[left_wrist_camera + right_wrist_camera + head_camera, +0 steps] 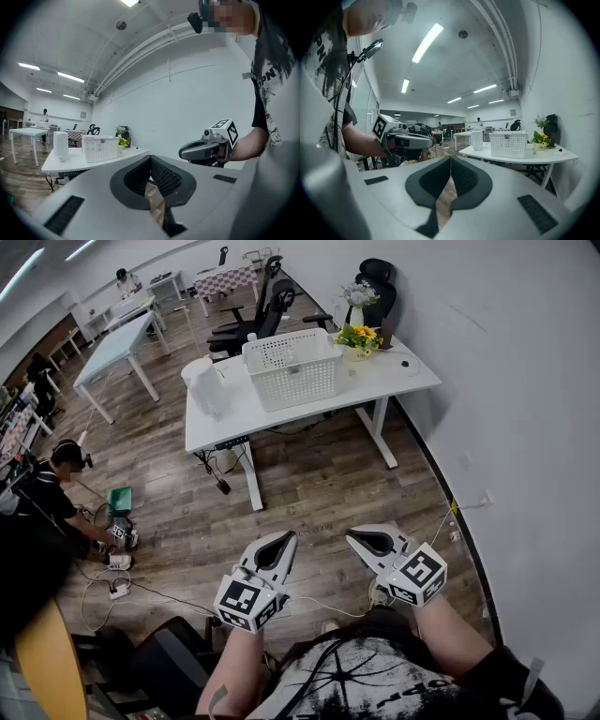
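Note:
I hold both grippers in front of my body, above a wooden floor, some way short of a white desk (394,381). My left gripper (285,538) is shut, its jaw tips meeting with nothing between them. My right gripper (355,540) is shut too and holds nothing. They sit side by side, a short gap apart. In the left gripper view my right gripper (187,152) shows to the right; in the right gripper view my left gripper (427,139) shows to the left. On the desk stand a white mesh basket (292,367), a white kettle (204,386) and yellow flowers (361,337).
Black office chairs (253,320) stand behind the desk. A white wall (525,427) runs along the right. A person (56,493) crouches on the floor at left among cables and a power strip (118,591). A dark chair (159,667) is by my left side.

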Demonstrator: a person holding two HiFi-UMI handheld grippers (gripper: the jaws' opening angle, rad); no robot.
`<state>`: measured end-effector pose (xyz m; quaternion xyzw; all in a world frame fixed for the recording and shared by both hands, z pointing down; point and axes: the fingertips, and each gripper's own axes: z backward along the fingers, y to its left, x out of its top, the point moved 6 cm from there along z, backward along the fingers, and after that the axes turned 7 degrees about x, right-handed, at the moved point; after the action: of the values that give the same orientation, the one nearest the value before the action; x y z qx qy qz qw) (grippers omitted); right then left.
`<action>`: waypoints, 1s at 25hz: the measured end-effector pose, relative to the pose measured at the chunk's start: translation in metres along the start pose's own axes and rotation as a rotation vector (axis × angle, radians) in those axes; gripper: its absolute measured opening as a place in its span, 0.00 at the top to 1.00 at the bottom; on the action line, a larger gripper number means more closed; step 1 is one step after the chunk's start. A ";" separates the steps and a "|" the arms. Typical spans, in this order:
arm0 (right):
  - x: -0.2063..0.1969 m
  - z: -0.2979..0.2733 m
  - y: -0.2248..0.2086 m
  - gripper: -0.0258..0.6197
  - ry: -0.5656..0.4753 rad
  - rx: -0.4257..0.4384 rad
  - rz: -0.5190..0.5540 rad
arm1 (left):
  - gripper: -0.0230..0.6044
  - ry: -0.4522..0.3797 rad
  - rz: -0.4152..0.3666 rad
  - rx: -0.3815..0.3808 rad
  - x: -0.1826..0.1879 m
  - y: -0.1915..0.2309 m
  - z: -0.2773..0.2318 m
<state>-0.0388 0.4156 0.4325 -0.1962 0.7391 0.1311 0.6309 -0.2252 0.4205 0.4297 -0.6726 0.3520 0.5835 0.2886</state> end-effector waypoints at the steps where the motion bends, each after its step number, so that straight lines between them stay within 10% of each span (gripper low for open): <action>1: 0.000 -0.001 -0.001 0.92 0.000 0.002 0.000 | 0.95 -0.002 0.000 0.003 0.000 0.001 -0.001; 25: -0.001 -0.010 0.007 0.92 0.011 0.030 0.000 | 0.95 -0.002 0.022 0.007 -0.010 0.003 0.002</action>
<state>-0.0507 0.4176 0.4349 -0.1873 0.7446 0.1189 0.6296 -0.2299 0.4217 0.4396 -0.6671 0.3610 0.5861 0.2849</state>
